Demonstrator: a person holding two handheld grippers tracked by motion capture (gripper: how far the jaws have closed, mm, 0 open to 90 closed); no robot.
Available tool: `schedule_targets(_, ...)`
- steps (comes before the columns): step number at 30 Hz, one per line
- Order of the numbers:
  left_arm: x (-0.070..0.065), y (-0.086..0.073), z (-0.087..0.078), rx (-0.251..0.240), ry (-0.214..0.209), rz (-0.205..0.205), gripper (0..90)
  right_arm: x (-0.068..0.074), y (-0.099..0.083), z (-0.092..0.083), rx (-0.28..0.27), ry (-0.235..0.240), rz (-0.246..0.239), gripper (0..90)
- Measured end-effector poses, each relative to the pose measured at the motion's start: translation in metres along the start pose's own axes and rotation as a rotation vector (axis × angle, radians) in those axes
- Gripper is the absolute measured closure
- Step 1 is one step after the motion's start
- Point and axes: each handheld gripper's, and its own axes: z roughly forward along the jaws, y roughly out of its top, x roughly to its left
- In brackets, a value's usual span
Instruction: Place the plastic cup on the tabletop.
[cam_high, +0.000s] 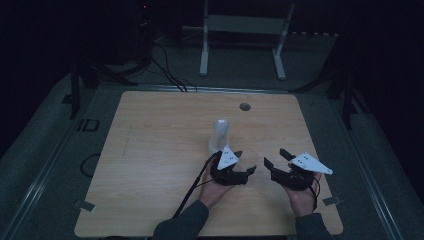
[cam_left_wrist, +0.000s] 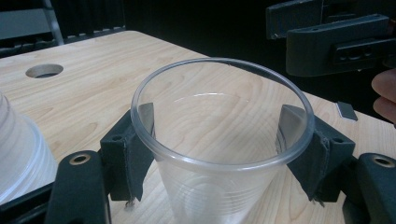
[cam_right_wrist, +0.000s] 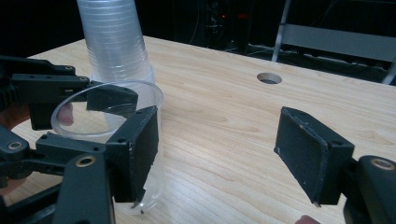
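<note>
Clear plastic cup (cam_left_wrist: 219, 140) being gripped upright by the left gripper (cam_left_wrist: 219, 135) on the wooden table (cam_left_wrist: 93, 70).
Its pads are pressing on the cup's two sides just under the rim, just beside a stack of cups (cam_right_wrist: 114, 42) that is standing behind it. The right gripper (cam_right_wrist: 215, 149) is hovering near the cup with its jaws spread wide, grasping nothing, one jaw just beside the cup's wall.

Black left gripper (cam_high: 248, 170), white three-cornered plate, trailing black cable, dark sleeves
</note>
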Motion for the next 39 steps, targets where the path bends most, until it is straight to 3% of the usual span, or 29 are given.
schedule_targets(39,-0.001,-0.015,0.009,0.043,-0.016,0.002,28.1,-0.001,0.0,-0.001,-0.002,-0.004,0.003,29.9)
